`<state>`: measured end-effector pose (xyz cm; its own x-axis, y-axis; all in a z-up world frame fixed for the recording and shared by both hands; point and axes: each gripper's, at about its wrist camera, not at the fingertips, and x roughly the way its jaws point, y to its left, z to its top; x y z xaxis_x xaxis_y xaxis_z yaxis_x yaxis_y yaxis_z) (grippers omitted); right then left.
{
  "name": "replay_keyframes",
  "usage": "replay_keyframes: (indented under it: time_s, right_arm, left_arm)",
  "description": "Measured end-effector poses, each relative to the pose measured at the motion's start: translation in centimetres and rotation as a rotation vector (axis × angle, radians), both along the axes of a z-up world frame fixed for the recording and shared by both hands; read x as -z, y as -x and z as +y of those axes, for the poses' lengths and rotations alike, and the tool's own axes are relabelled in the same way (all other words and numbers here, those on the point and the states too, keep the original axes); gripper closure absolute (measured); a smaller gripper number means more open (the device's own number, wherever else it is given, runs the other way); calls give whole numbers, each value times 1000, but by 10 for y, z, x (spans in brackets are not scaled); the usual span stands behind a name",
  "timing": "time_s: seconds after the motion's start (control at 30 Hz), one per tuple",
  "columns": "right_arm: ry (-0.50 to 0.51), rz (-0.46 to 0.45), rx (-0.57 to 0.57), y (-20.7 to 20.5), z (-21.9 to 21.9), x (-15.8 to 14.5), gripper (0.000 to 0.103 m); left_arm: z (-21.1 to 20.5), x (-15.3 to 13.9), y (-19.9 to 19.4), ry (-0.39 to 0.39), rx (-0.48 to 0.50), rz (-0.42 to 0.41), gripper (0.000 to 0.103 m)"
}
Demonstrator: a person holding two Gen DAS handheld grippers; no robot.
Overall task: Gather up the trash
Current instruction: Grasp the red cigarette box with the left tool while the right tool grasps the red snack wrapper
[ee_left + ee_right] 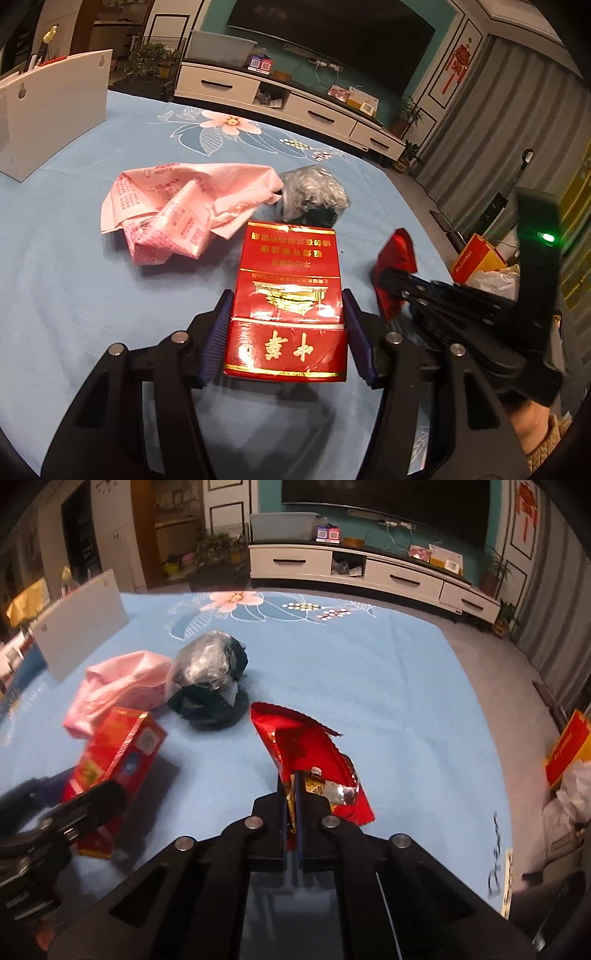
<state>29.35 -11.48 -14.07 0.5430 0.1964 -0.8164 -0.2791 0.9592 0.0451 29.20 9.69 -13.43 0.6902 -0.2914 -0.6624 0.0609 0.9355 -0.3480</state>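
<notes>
Nearest the left wrist camera: the left gripper [288, 332], jaws part open, pads against both long sides of the red cigarette pack [290, 295], so gripping it. Probably light and fairly stiff, but thin card that may crush; best held low across the narrow width, as here. Right of the pack: the right gripper [293, 812], jaws closed on the lower edge of a torn red foil wrapper [310, 753]. Very light, thin, slippery, likely to slide out; best pinched where folded. Beyond the pack on the blue surface [74, 277]: a crumpled pink bag [177, 206], soft and limp, and just right of that, touching it, a grey-black bag bundle [314, 195].
</notes>
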Motion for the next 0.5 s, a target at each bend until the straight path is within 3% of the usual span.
replay_keyframes:
  time_s: [0.23,0.5]
  right_arm:
    - [-172,-13,61,60,-33,-31,99]
    - [-274,-3,77,135,-60,-43,99]
  left_arm:
    - [-11,-12,19,0,43,-21,45]
    - [-23,-35,73,-6,84,-30,45]
